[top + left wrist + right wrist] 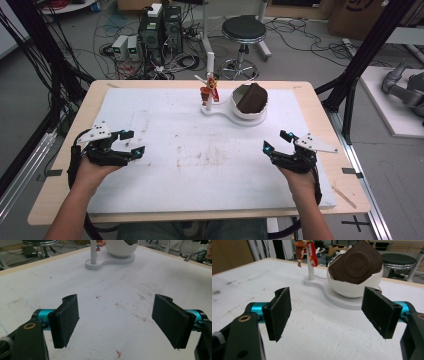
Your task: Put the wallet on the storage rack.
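My left gripper and right gripper hover wide open over the white foam mat, holding nothing. Far ahead, the white bowl holds a brown embossed disc; its round stamp is unreadable. The red tag on the post perhaps reads "HONEY".
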The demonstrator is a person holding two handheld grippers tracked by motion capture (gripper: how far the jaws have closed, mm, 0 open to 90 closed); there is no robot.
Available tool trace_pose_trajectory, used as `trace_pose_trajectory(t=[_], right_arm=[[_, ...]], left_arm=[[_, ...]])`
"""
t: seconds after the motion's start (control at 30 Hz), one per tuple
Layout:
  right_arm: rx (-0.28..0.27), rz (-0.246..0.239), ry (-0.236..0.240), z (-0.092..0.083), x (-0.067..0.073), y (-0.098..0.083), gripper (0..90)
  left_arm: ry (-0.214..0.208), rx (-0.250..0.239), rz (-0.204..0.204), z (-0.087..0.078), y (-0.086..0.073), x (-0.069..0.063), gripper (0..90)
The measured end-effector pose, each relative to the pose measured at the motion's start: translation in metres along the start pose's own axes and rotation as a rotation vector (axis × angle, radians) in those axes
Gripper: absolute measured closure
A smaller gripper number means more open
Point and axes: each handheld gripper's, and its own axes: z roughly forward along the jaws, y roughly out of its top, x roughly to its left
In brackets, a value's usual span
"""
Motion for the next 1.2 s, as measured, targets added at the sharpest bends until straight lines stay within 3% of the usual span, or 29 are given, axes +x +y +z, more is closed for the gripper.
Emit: trace_pose_trajectory(t=[0.37, 0.8, 1.2], right_arm=[[0.016, 0.014, 0.025, 0.003, 0.001, -0.013, 21.3], [0.06, -0.026, 0.045, 0.012, -0.002, -0.015, 20.4], [0.063, -0.007, 0.039, 0.011, -0.004, -0.016, 20.4]], left_arm=[[0.011, 0.0, -0.008, -0.001, -0.006, -0.003, 21.7], [0.011, -0.005, 0.001, -0.002, -0.007, -0.006, 21.6], [0.01, 0.004, -0.002, -0.001, -0.008, -0.006, 21.6]])
